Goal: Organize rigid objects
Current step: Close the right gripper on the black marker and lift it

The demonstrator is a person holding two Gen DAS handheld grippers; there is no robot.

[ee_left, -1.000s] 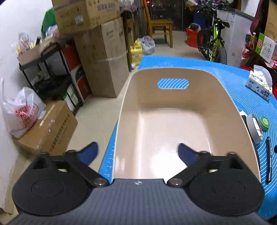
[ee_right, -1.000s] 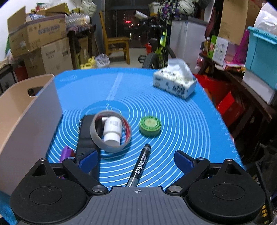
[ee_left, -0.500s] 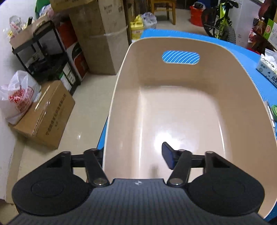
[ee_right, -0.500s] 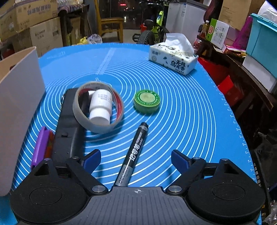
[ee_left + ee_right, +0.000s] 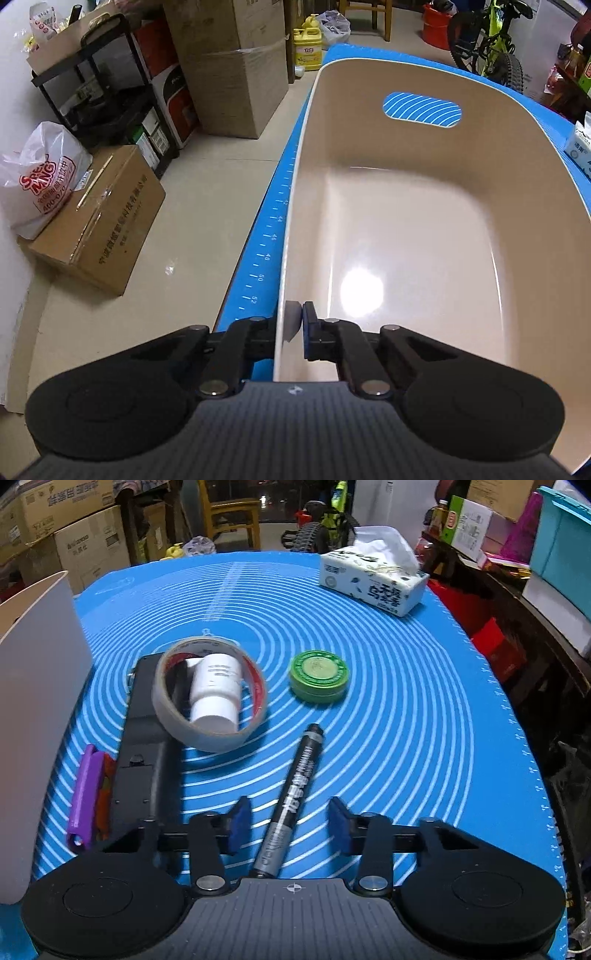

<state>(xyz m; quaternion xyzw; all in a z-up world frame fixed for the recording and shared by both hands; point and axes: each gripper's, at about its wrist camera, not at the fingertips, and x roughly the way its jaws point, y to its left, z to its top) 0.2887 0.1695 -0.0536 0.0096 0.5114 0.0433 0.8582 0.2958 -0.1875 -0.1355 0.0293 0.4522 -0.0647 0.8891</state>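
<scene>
Left wrist view: left gripper (image 5: pixel 293 326) clamped on the near left wall of the beige bin (image 5: pixel 406 236), one pad outside, one inside; its jaws have just been closing. Bin interior bare, handle slot in the far wall. Bin sits at the left edge of the blue mat (image 5: pixel 258 258), floor directly beyond.

Right wrist view only: right gripper (image 5: pixel 288 821) half-narrowed, jaws just been closing, astride the black marker (image 5: pixel 295 797) with gaps both sides (no contact seen). Tape roll (image 5: pixel 208 694) rings a white bottle (image 5: pixel 216 692) and leans on a black remote (image 5: pixel 144 738); purple piece (image 5: pixel 85 794) beside the bin wall; green tin (image 5: pixel 318 675) stands apart. Tissue box (image 5: pixel 373 579) far right; open mat right of the marker.
</scene>
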